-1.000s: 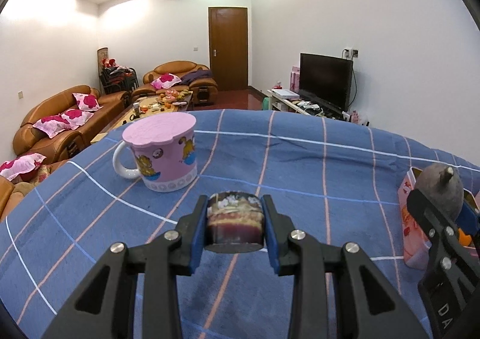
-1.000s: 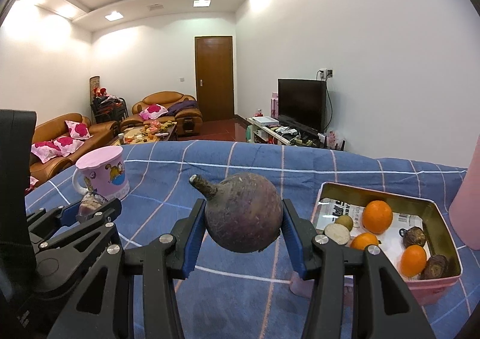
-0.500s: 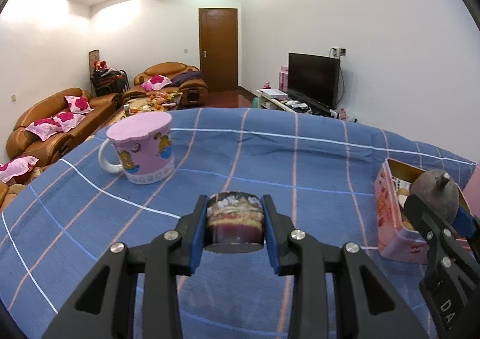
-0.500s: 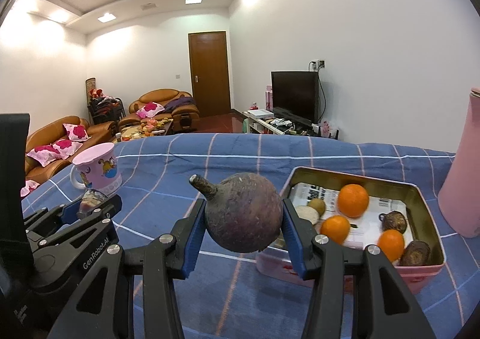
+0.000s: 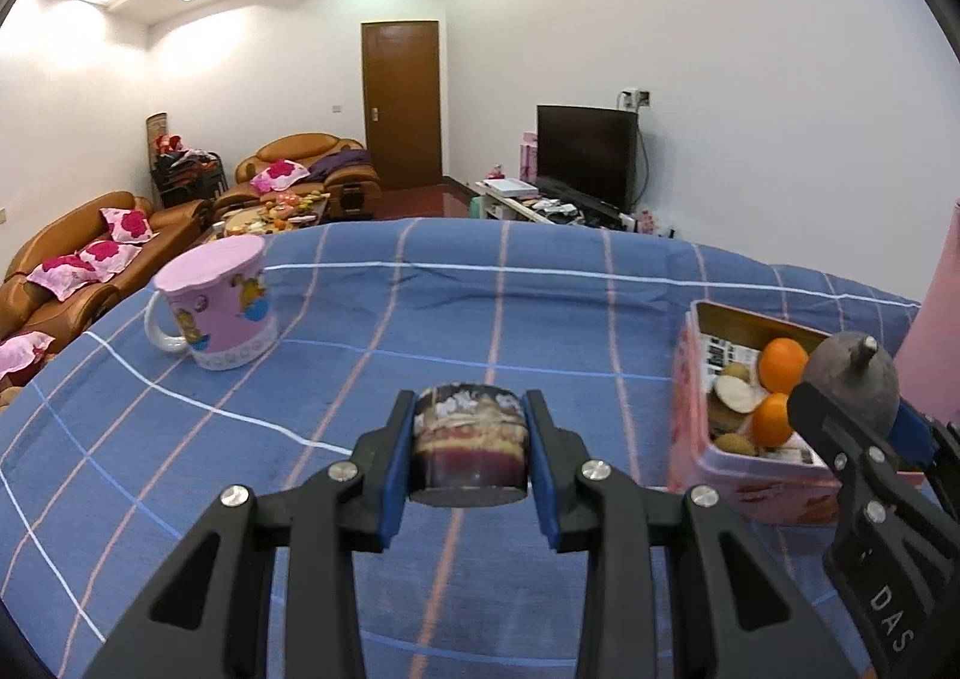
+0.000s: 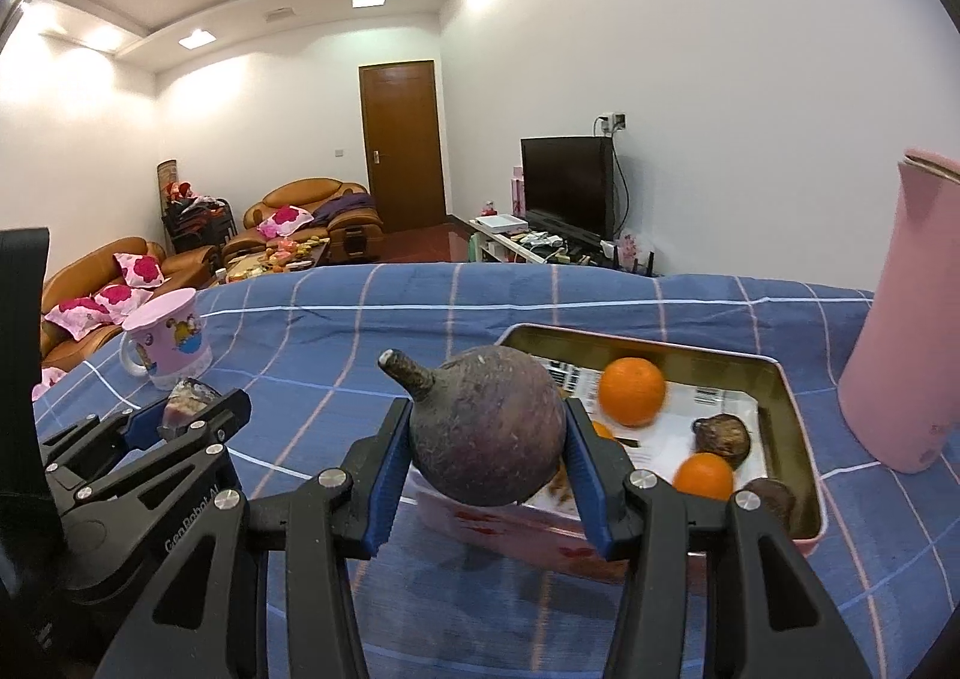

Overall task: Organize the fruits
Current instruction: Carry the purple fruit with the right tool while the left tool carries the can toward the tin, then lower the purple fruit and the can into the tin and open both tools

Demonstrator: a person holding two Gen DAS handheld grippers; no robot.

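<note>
My left gripper (image 5: 468, 412) is shut on a short dark purple cut cylinder of fruit (image 5: 470, 454) and holds it above the blue checked cloth. My right gripper (image 6: 486, 415) is shut on a round dark purple fruit with a stub stem (image 6: 486, 439), just in front of the near left corner of a pink tin box (image 6: 780, 376). In the box lie two oranges (image 6: 633, 391), dark brown fruits (image 6: 723, 436) and pale pieces on printed paper. The left wrist view shows the box (image 5: 690, 379) at the right, with the right gripper (image 5: 852, 409) and its fruit beside it.
A pink lidded cartoon mug (image 5: 216, 313) stands at the left on the blue checked table cloth (image 5: 480, 307). A tall pink flask (image 6: 906, 331) stands right of the box. Behind the table are sofas, a low table, a door and a television.
Both grippers have moved to the right across the table with their fruits still held. The tin box has come closer and the mug has slid away to the left.
</note>
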